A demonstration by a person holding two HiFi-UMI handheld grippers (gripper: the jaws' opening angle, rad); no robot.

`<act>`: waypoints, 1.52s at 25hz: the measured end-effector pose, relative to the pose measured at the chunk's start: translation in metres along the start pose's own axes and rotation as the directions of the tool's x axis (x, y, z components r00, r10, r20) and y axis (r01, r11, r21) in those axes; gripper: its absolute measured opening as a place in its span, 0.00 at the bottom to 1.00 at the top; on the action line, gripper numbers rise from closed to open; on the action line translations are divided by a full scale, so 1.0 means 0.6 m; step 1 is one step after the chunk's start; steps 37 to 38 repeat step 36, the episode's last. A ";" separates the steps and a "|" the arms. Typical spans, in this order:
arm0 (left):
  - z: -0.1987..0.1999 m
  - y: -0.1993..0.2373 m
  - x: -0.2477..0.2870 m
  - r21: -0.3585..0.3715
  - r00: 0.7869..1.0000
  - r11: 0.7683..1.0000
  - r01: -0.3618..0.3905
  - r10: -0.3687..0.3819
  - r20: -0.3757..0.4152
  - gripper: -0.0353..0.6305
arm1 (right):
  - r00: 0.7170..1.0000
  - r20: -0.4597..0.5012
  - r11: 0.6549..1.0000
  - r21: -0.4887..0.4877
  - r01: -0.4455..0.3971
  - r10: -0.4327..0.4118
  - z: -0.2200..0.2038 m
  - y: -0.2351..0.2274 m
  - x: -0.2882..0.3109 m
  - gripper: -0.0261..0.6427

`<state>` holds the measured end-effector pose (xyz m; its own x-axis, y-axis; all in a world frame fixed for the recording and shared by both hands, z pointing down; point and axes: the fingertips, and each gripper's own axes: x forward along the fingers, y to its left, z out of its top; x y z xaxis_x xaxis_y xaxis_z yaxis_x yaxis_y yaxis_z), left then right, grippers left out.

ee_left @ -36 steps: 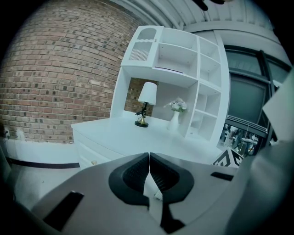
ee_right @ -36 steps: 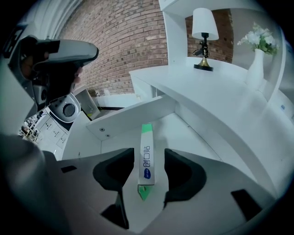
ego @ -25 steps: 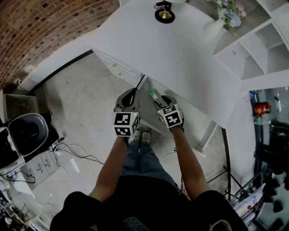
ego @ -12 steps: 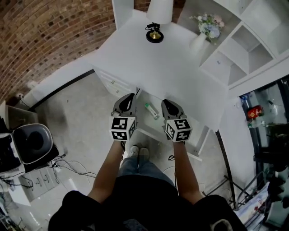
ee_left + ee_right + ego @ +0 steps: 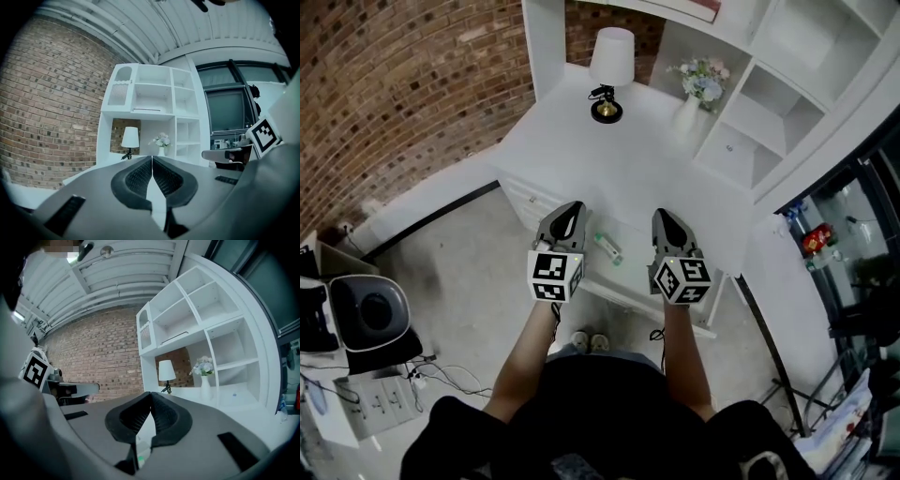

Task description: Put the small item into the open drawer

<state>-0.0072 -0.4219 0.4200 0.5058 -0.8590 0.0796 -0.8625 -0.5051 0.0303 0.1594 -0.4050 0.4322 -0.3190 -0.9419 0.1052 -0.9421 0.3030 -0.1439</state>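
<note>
Both tools hang above the open drawer (image 5: 630,274), jaws closed and empty: the left tool (image 5: 572,207) and the right tool (image 5: 665,216), which has just closed after releasing. The small item (image 5: 607,247) lies inside the drawer between them; we judge the task done.

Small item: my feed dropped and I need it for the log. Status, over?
Left gripper shut, empty. Right gripper shut, empty. Small item lying in the open drawer, between both grippers, untouched. Nothing in the way.
</note>
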 end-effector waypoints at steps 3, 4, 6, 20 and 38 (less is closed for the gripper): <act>0.014 -0.013 -0.008 0.017 1.000 1.000 0.012 -0.012 0.019 0.09 | 0.999 0.030 1.000 0.002 0.014 -0.014 0.006 -0.001 -0.022 0.04; 0.019 -0.016 -0.009 0.017 1.000 1.000 0.012 -0.013 0.026 0.09 | 0.999 0.036 1.000 0.001 0.018 -0.018 0.007 0.000 -0.028 0.04; 0.025 -0.022 -0.012 0.016 0.999 1.000 0.015 -0.015 0.035 0.09 | 0.999 0.047 1.000 0.000 0.025 -0.025 0.008 0.001 -0.037 0.04; 0.024 -0.023 -0.022 0.010 0.999 1.000 0.016 -0.016 0.036 0.09 | 0.997 0.062 0.999 -0.015 0.040 -0.039 0.011 0.012 -0.052 0.04; 0.021 -0.023 -0.019 0.005 0.999 1.000 0.024 -0.024 0.035 0.09 | 0.997 0.058 0.999 -0.017 0.049 -0.048 0.009 0.008 -0.052 0.04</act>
